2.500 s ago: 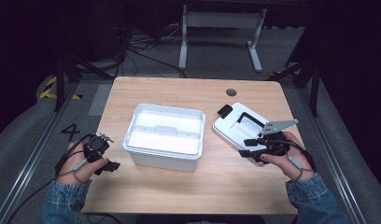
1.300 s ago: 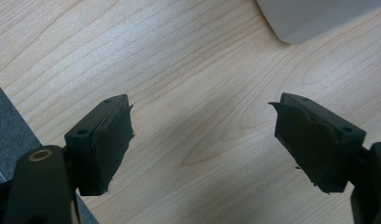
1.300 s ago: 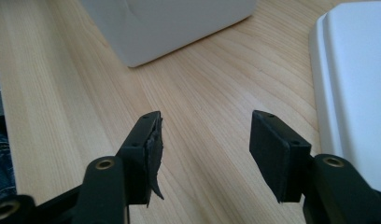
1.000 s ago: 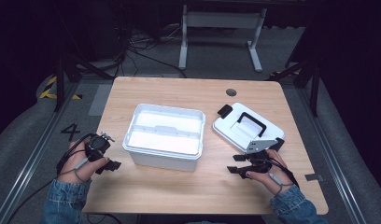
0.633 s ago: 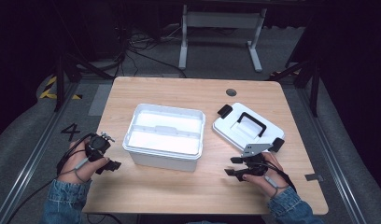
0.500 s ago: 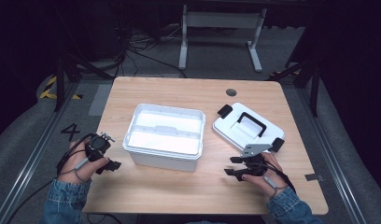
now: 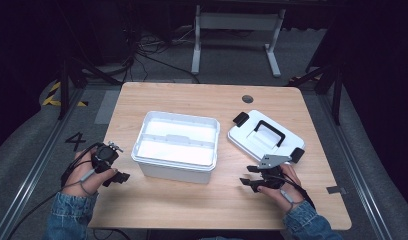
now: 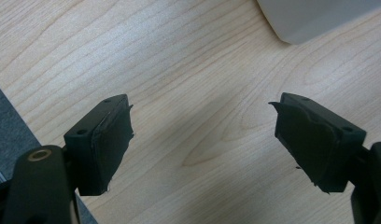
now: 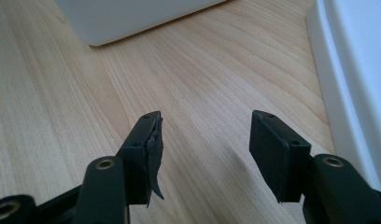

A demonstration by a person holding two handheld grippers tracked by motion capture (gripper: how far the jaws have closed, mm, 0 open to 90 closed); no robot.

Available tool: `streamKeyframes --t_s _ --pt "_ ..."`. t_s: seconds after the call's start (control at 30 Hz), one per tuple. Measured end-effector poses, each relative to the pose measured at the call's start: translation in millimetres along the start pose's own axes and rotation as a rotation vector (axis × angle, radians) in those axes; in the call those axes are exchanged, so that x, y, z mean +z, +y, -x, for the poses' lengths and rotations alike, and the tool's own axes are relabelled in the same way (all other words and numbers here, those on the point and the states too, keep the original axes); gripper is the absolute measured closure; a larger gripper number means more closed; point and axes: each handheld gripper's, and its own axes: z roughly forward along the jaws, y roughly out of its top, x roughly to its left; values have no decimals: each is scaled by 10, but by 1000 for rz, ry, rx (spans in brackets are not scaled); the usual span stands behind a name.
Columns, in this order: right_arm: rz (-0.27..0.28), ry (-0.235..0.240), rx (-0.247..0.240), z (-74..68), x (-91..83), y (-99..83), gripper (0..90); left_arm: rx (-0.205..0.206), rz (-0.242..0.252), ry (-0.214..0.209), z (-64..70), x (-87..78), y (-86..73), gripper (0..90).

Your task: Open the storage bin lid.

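White plastic lid (image 7: 262,136) — laid flat on the table (image 7: 202,215), right of the open bin (image 7: 175,145) — is now released, the right gripper (image 7: 252,176) drawn back with jaws apart; left gripper (image 7: 118,176) is likewise held open — lid removal judged complete.

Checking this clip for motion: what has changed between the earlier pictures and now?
The right gripper drew back from the near edge of the white lid toward the person and now rests low over the bare table, jaws open and empty. The lid, the open white bin and the left gripper, also open, stayed where they were.
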Motion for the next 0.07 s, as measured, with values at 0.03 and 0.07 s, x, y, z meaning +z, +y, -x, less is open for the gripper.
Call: streamKeyframes --t_s 0.03,0.07 --pt "2 2 -2 0 3 0 453 13 -2 9 -9 -4 2 198" --pt "1 4 -2 -3 7 -1 453 11 -2 8 -11 -5 0 198"
